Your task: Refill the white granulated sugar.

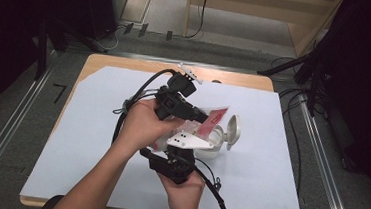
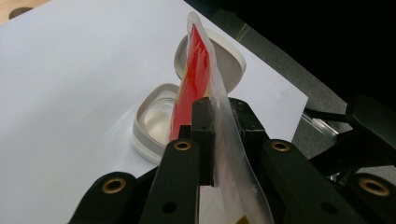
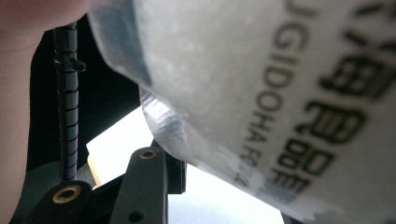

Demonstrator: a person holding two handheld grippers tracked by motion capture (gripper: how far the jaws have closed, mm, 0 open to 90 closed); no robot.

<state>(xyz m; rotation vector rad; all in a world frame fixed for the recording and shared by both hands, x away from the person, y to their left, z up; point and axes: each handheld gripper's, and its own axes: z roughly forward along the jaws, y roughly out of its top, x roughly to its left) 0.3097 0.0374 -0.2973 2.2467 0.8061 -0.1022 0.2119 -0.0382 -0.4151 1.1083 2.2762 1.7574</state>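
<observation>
Reading the scene from our side of the table outward, we note the right gripper [image 1: 182, 147] lowest in the high view, its hand under it and its jaws pointing up and away toward the clear plastic pouch with a red printed panel [image 1: 207, 120]. In the right gripper view the frosted, black-lettered pouch wall [image 3: 261, 93] lies across the jaws; we cannot tell whether the pads pinch it.

Beyond it, the left gripper [image 1: 200, 116] reaches across from the left, wrist bent, hand wrapped over the body. In the left gripper view its jaws stand narrow and are clamped on the pouch edge [image 2: 210, 98], which stands upright between them.

Just past the pouch sits the small off-white plastic tub [image 2: 152, 126] on the white sheet covering the table [image 1: 277, 182], its hinged lid [image 2: 231, 63] flipped open and leaning back.

Our judgement: lid is open and pouch is held over the tub; we cannot tell if the pouch is torn. Emptying it into the tub and closing the lid appear to remain.
</observation>
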